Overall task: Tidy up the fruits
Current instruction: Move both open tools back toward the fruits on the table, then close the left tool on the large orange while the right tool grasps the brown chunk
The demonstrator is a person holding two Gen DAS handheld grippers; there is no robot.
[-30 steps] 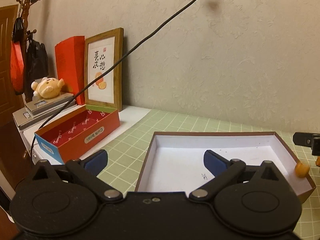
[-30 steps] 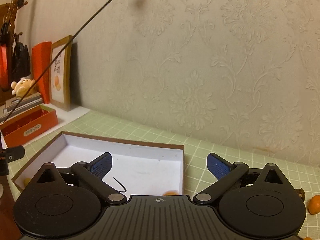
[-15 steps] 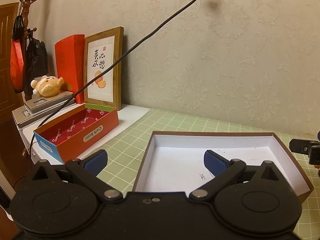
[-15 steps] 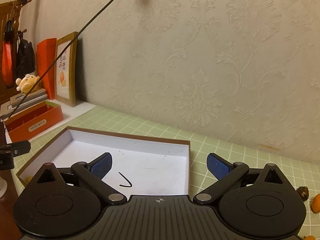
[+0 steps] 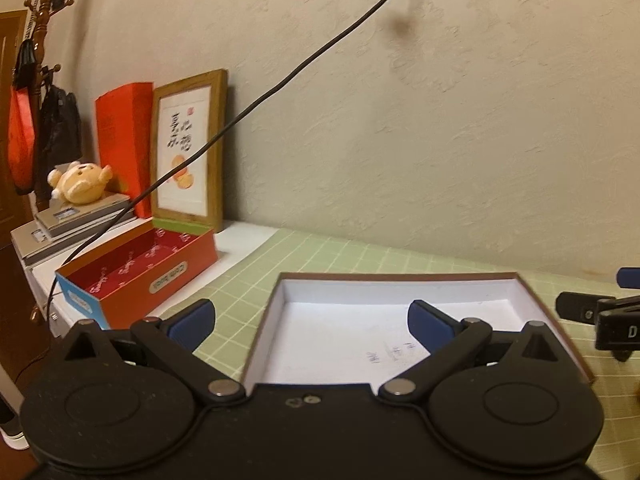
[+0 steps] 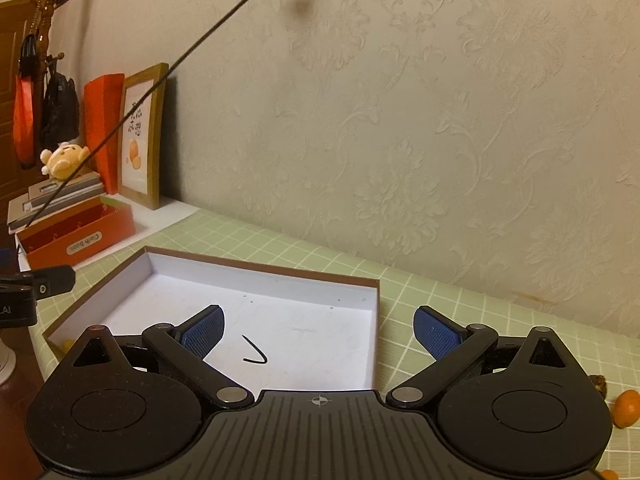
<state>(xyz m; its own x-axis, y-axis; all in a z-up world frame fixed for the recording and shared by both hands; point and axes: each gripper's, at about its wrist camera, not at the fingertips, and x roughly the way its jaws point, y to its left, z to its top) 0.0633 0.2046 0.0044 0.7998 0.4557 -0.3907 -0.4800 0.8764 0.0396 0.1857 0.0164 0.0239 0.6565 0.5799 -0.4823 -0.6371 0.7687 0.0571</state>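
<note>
**A:** status on your tongs?

**B:** Left gripper [image 5: 311, 316] is spread wide, nothing between its blue pads [image 5: 191, 317]. It hangs over the near left edge of the box [image 5: 400, 278]. Right gripper [image 6: 319, 330] is spread wide too, with nothing in it. Its left pad sits over the box floor, its right pad over the green grid mat [image 6: 460, 300] just past the box's right wall.

**A:** box contents?

**B:** White inside, brown rim, lying flat on the mat. Floor mostly bare from what I see: some faint print marks in the left view, a small black curved mark [image 6: 255, 354] in the right view. There's a bit of yellow-orange [image 6: 67, 345] tucked in the near left corner, mostly hidden behind my gripper body. Can't tell what it is.

**A:** where's the fruit?

**B:** An orange [image 6: 627, 408] is on the mat, far right of the right view, well outside the box. A small dark brown lump [image 6: 599, 385] sits just beside it. Another sliver of orange [image 6: 608, 475] shows at the bottom right edge, cut off.

**A:** anything else around?

**B:** A red carton [image 5: 136, 276] stands open left of the box, with a framed picture [image 5: 188, 152] against the wall behind it. A black cable [image 5: 280, 84] runs diagonally across both views.
</note>
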